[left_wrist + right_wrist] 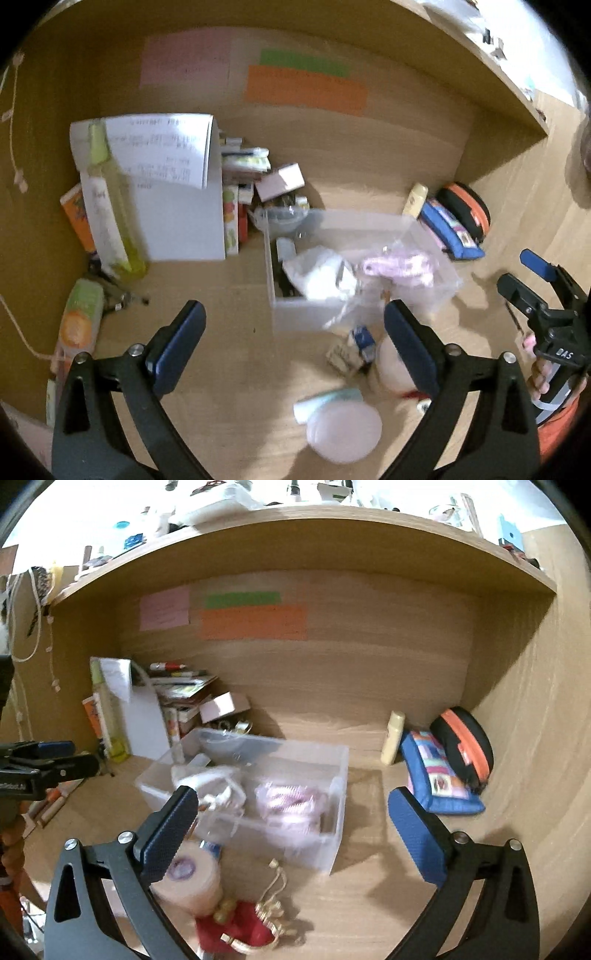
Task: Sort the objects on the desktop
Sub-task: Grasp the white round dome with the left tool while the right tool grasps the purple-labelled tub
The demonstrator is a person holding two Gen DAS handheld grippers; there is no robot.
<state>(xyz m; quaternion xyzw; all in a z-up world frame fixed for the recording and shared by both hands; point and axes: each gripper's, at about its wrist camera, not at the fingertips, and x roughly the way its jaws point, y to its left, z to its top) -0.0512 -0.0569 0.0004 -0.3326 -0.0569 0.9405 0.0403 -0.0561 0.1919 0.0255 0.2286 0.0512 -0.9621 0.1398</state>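
A clear plastic bin [295,310] [332,842] stands mid-desk and holds a white bag [317,273] and a pink bundle [399,267] [291,801]. My left gripper [293,332] is open and empty, hovering in front of the bin. My right gripper [291,830] is open and empty, above the bin's near side; it also shows in the left wrist view [524,280]. In front of the bin lie a round pink lid [343,430], a tape roll [192,875], a small blue-and-white box [364,341] and a red and gold ornament [243,926].
At the back left stand white papers [177,192], a yellow-green bottle [110,206], stacked boxes [240,192] and an orange-green pack [79,321]. At the back right lie a cream bottle [393,736], a blue pouch [436,779] and a black-orange case [465,746]. Wooden walls enclose the desk.
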